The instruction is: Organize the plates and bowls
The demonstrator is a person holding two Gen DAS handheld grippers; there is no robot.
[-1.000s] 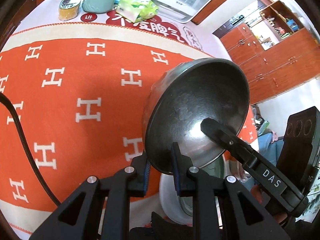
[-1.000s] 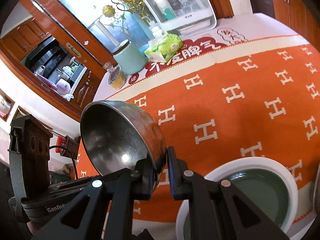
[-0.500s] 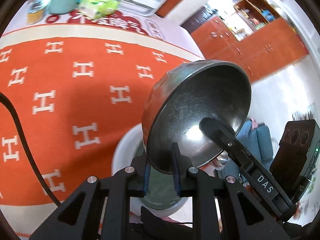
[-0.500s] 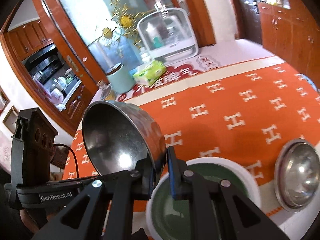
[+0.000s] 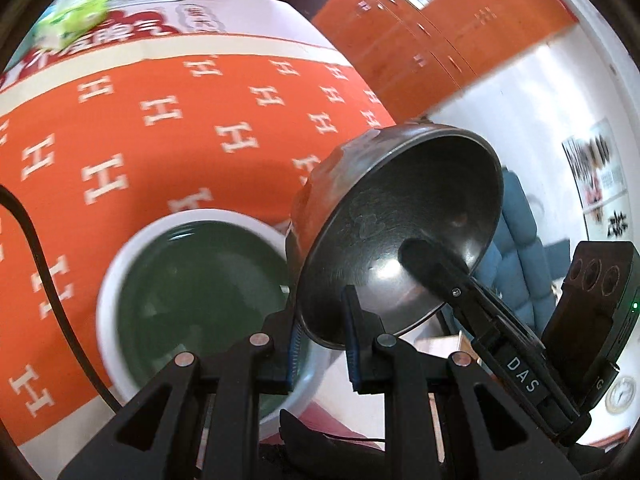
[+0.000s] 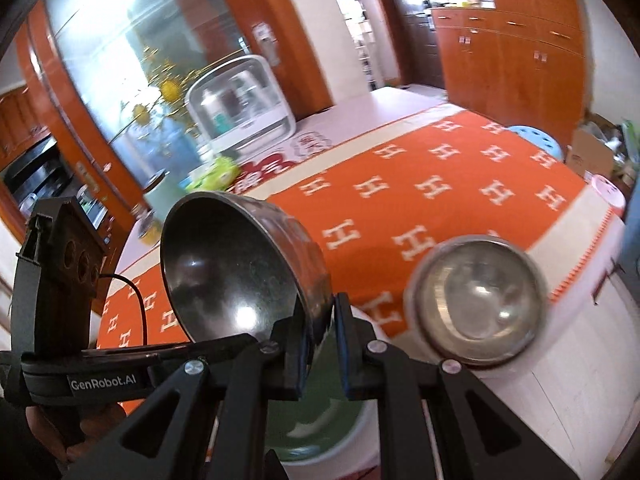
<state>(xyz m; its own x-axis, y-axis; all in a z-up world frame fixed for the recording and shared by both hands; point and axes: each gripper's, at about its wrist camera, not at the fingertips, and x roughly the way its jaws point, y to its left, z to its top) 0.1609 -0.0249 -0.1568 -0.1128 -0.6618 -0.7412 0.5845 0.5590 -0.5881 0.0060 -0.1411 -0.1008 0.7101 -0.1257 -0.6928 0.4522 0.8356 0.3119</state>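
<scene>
Both grippers have carried the steel bowl (image 5: 396, 236) rightward over the green plate (image 5: 192, 288), left gripper (image 5: 322, 336) & right gripper (image 6: 320, 332) jaws clenched on opposite rims, prob. steadying it toward 2nd steel bowl (image 6: 476, 300) at 3 o'clock on bench (image 6: 520, 392).

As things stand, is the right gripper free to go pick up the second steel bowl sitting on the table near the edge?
Probably not yet. The right gripper is shut on the rim of the carried steel bowl, which the left gripper also clamps. The second steel bowl sits uncovered, nothing blocking it.
</scene>
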